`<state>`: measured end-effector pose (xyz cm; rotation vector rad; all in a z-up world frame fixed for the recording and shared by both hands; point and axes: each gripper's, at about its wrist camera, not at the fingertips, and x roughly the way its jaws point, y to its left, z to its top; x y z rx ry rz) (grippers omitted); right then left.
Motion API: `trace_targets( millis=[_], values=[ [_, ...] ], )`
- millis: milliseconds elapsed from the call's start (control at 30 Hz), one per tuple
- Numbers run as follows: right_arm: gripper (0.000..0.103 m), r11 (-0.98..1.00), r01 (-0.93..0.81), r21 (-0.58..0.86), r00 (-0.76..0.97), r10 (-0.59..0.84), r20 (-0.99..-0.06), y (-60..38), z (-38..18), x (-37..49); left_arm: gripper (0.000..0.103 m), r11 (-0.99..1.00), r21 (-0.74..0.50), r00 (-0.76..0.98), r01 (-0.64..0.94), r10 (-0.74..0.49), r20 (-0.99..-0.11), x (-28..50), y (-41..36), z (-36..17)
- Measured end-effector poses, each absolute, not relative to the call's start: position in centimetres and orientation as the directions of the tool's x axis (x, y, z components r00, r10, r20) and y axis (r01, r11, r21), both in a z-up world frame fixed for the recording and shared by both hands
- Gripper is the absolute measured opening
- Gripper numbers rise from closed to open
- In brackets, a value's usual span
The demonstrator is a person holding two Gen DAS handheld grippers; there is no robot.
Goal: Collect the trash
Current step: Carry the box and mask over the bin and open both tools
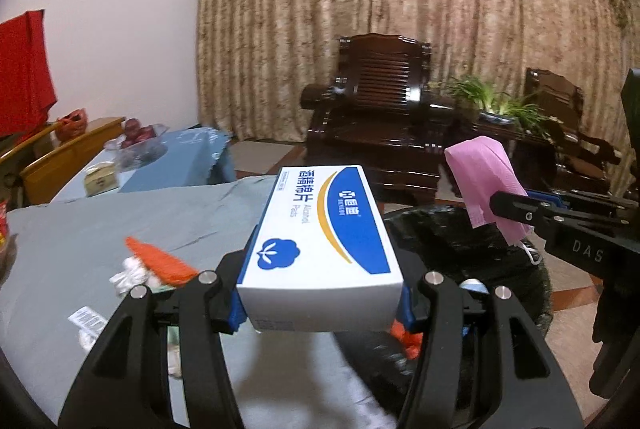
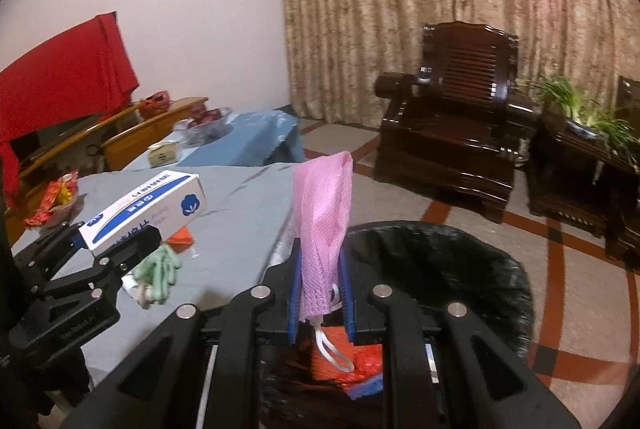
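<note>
Left gripper point(image 1: 320, 303) and right gripper point(image 2: 320, 293) are both clamped, held side by side.

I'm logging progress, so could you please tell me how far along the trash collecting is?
Done: red wrappers lie in the bin. In hand: left tool grips a box, right tool a pink mask. Left: orange scrap, tissue, green glove on the table.

Materials and surfaces on view

Glossy white-and-blue cardboard box point(image 1: 320, 249); pink woven-textured mask point(image 2: 322, 225); shiny crinkled black plastic bin liner point(image 2: 460, 261); polished dark wooden armchair point(image 2: 452, 133); matt grey tablecloth point(image 1: 100, 225).
</note>
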<state>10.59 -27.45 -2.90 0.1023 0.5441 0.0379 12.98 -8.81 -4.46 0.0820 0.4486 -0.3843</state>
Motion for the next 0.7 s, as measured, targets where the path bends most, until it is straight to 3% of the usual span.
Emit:
trace_targets(
  millis=[700],
  values=[
    [0.017, 0.983, 0.159, 0.096, 0.804, -0.072, -0.590, -36.5, -7.3, 10.2, 0.054, 0.847, -0.012, 0.727, 0.532, -0.464, -0.506, 16.8, -19.2, -8.6]
  ],
)
